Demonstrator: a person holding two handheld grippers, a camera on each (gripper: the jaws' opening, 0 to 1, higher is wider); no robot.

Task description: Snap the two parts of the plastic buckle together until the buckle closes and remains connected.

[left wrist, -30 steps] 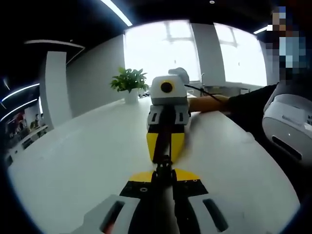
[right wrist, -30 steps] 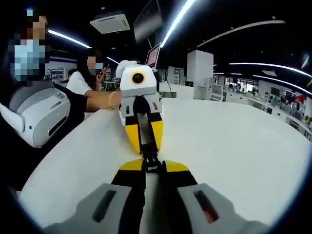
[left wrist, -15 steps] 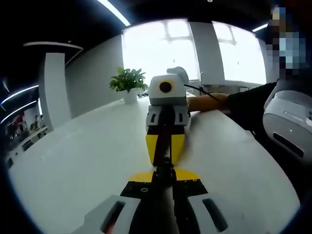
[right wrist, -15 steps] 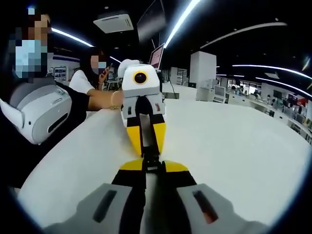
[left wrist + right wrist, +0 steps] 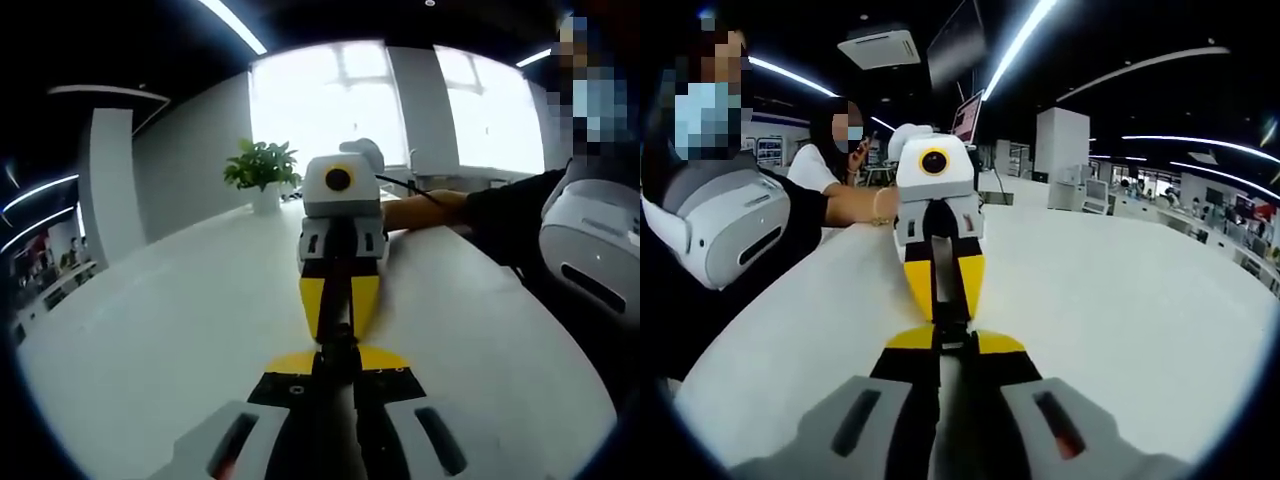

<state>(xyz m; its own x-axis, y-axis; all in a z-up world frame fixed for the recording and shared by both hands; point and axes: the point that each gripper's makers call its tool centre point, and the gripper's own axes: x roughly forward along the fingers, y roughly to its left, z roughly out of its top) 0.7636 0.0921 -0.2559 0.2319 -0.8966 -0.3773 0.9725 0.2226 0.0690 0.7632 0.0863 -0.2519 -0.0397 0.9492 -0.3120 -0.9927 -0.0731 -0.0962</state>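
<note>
Grippers nose to nose over the white table, buckle between the tips

Left gripper view: jaws of the left gripper [image 5: 336, 352] rise from the bottom edge, black with yellow tips, drawn close together on a dark strap that runs up the middle. Straight ahead, facing it, stands the right gripper [image 5: 339, 322], its white body and yellow jaw tips pointing back down; its jaws are also narrow around the same dark line. The small black plastic buckle [image 5: 337, 340] sits where the two sets of tips meet, above the smooth white table [image 5: 170, 330]. Whether its two parts are locked cannot be told. A green potted plant in a white pot [image 5: 265, 172] stands at the far edge of the table before bright windows. A person's dark sleeve [image 5: 510, 215] reaches in from the right side.

Right gripper view: the right gripper [image 5: 953, 345] comes up from below, jaws narrow on the strap. The left gripper [image 5: 948, 318] faces it, tips nearly touching. The buckle [image 5: 951, 335] lies between them, small and dark. A seated person in a white shirt [image 5: 825, 165] is behind the table.
</note>
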